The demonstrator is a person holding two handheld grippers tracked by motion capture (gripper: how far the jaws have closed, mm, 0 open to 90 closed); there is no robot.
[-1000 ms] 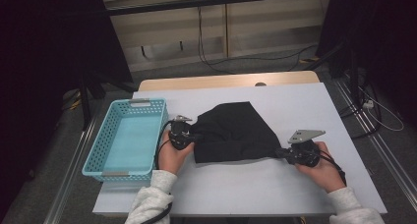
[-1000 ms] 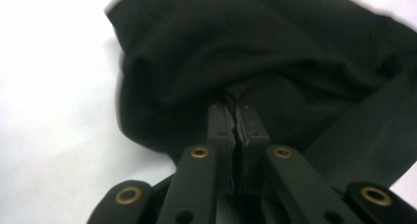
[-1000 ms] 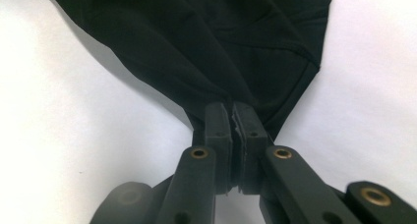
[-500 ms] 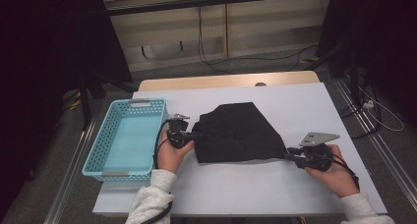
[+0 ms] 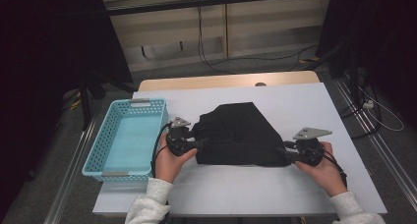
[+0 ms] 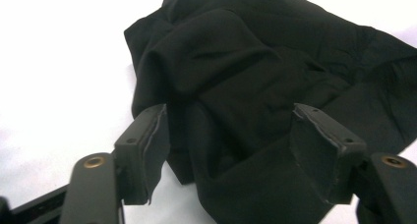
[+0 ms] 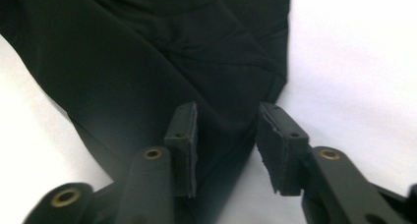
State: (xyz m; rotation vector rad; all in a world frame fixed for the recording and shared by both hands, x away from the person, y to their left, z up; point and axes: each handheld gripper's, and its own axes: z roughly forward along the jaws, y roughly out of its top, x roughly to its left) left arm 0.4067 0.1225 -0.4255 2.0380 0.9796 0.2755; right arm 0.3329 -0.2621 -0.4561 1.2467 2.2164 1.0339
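A crumpled black cloth (image 5: 238,135) lies in the middle of the white table (image 5: 305,101). My left gripper (image 5: 196,144) is at the cloth's left edge. In the left gripper view this gripper (image 6: 228,118) is wide open, and folds of the cloth (image 6: 255,62) lie between and beyond its jaws. My right gripper (image 5: 287,154) is at the cloth's near right corner. In the right gripper view this gripper (image 7: 227,116) stands open with a narrower gap, and the cloth's (image 7: 147,47) pointed corner runs between its jaws.
A light blue plastic basket (image 5: 147,102) with nothing in it stands at the table's left side, close to my left hand. Bare white table surface lies to the right of and in front of the cloth. Cables run across the floor behind the table.
My right gripper has shifted slightly to the right, staying at the cloth's near right corner. The left gripper has hardly moved.
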